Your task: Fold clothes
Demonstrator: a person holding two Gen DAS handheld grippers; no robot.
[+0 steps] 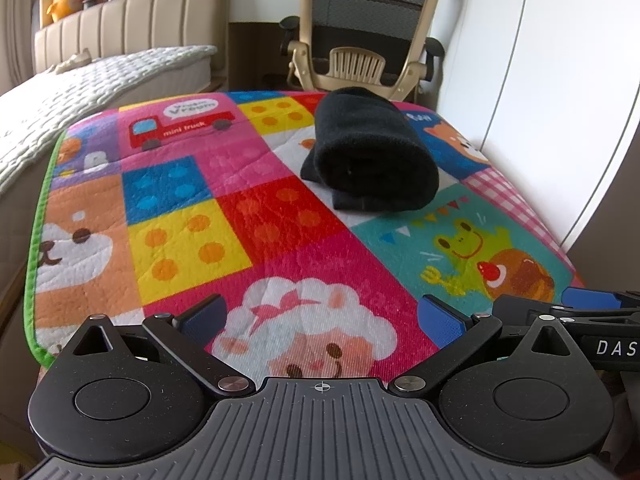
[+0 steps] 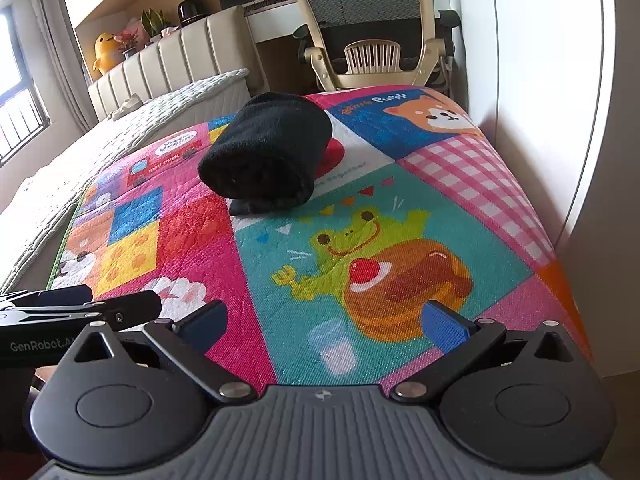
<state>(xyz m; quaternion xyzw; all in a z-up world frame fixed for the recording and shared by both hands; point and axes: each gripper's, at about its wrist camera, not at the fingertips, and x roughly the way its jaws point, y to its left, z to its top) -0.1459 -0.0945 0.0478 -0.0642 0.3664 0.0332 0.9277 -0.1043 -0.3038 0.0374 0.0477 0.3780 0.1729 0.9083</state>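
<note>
A: Since the black garment (image 1: 370, 152) sits bundled on the colourful mat (image 1: 256, 216), well apart from both tools, folding looks done or paused; agree?

B: Prob. yes; left tongs (image 1: 325, 316) spread wide, nothing btwn the pads; right tongs (image 2: 325, 322) same, gaping and empty.

A: Why so low, side by side?

B: Likely resting at the mat's near edge, clear of the cloth; chair (image 2: 372, 24) beyond, irrelevant.

Black garment (image 1: 372, 152) (image 2: 268, 156), rolled into a bundle, lying on colourful mat (image 1: 240, 216) (image 2: 400, 208)
</note>
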